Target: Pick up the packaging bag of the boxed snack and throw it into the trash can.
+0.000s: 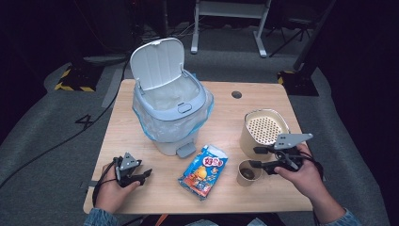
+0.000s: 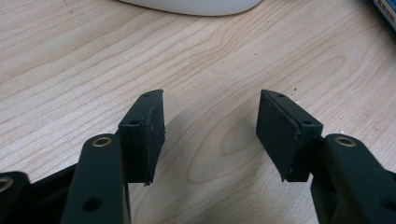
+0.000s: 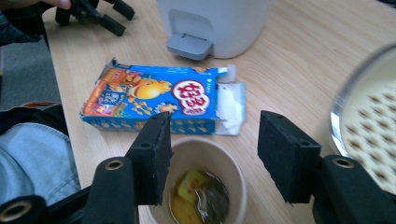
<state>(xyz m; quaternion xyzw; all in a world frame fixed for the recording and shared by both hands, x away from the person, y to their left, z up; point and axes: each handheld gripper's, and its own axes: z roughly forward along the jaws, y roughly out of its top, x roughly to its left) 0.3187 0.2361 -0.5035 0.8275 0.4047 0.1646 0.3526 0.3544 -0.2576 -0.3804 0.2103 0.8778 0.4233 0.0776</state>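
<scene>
Right gripper (image 3: 212, 156) poised just above small paper cup (image 3: 201, 186), jaws parted wide to either side of the rim, pads clear of it, nothing held. Cup upright, mouth up, long axis vertical, holding wet scraps. Risk judged: pinch on the thin wall crushes it, or a tilted lift spills the contents toward the blue snack box (image 3: 159, 100) beyond the jaws. Left gripper (image 2: 210, 135) wide, empty, over bare table (image 2: 233, 60).
</scene>
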